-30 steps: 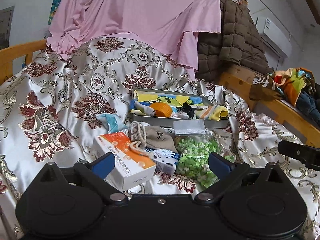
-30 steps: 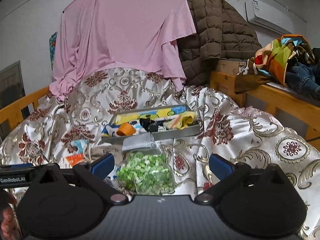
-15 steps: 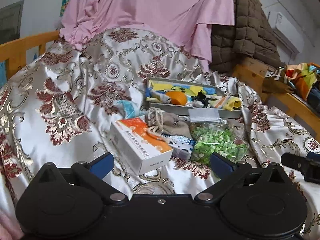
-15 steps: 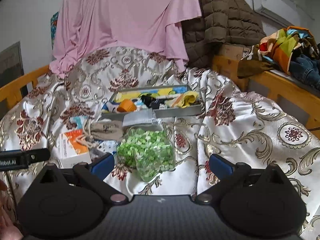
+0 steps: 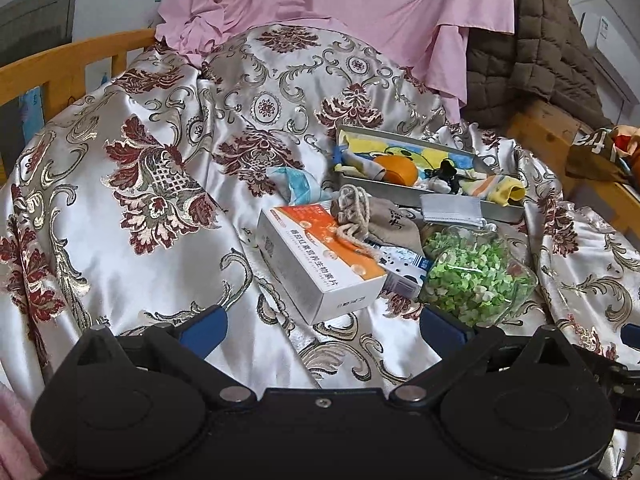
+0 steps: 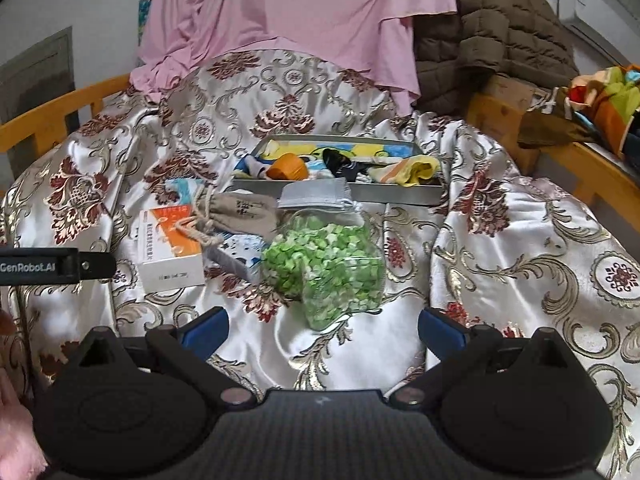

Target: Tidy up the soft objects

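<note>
A grey metal tray (image 5: 404, 196) (image 6: 396, 194) on the satin bedspread holds socks, an orange item (image 5: 397, 168) and a black clip. In front of it lie a grey face mask (image 5: 452, 208) (image 6: 316, 196), a beige drawstring pouch (image 5: 384, 224) (image 6: 240, 210), an orange-and-white box (image 5: 320, 260) (image 6: 170, 248) and a clear bag of green pieces (image 5: 476, 276) (image 6: 328, 264). My left gripper (image 5: 322, 326) is open and empty, just short of the box. My right gripper (image 6: 322, 326) is open and empty, just short of the green bag.
A patterned satin bedspread (image 5: 140, 184) covers the bed. Wooden rails run along the left (image 5: 64, 68) and right (image 6: 580, 160). A pink sheet (image 6: 296, 12) and a brown quilted coat (image 6: 508, 28) hang behind. The other gripper's body shows at the left edge (image 6: 56, 266).
Both grippers have pulled back and risen a little; the pile now sits further ahead. The left view has swung left, so the objects sit more to the right. Jaws stayed open.
</note>
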Available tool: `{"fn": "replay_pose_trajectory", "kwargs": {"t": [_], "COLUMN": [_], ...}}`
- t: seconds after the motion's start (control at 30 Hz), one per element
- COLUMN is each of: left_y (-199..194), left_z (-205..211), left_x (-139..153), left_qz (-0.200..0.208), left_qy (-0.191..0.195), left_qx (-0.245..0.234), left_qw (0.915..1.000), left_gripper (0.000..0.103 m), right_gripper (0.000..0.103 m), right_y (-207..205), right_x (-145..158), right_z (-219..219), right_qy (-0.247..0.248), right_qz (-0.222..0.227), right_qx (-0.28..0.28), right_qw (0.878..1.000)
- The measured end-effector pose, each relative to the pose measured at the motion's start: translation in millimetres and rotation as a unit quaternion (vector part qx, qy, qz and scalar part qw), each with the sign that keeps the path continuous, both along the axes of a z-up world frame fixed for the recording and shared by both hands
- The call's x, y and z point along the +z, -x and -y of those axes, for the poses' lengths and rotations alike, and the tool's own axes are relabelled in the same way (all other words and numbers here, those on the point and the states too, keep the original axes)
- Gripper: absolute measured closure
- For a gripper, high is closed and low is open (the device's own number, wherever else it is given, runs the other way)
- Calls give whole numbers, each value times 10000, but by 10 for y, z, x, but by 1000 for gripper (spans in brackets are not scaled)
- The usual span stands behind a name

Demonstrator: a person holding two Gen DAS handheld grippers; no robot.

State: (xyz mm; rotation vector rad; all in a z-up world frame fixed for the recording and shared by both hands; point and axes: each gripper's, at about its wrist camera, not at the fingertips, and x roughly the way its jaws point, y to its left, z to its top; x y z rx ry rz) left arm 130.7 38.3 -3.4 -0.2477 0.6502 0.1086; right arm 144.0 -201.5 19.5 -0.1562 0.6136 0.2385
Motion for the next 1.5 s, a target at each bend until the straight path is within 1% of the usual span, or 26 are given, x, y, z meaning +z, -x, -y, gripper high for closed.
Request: {"fn": "replay_pose_trajectory", "kwargs": {"t": [0.3,0.57,0.83,1.0,1.17,1.33,1.4,1.5], "left_y": [-27,-38,-73,-145,-328,-612,-733,-932], "left_z": [-19,-26,-24,-38,-64,-69,-80,-102], "left_x": [-11,2,50,65,70,72,86,91], "left_qz": [-66,-7,147,214,239,249,259,246], "left_qy": [-92,-104,-152,-174,-179,-317,-330,-354], "left_qx": [208,279,305,312,168,-16,-107,-262], "left_qw": [9997,9996,9993,9991,9994,9992,9991,9987], "left_gripper": [1,1,1,1,1,1,1,1], "right_gripper": [0,0,0,0,0,0,0,0], "right_y": [-53,-88,-120,-149,-290,-524,-640,-821], "right_x": [-17,-25,-12,-5,13,1,-22,-57], "right_z": [-110,-176,-225,-294,-301,-237,-192,-101], "right_qy": [97,99,-20,59,167,517,496,205], "right_qz": [-32,-3,112,322,472,829,801,597], "right_qx": [188,311,437,623,825,825,740,532], "right_qw": [9998,9995,9990,9975,9953,9918,9928,9966]}}
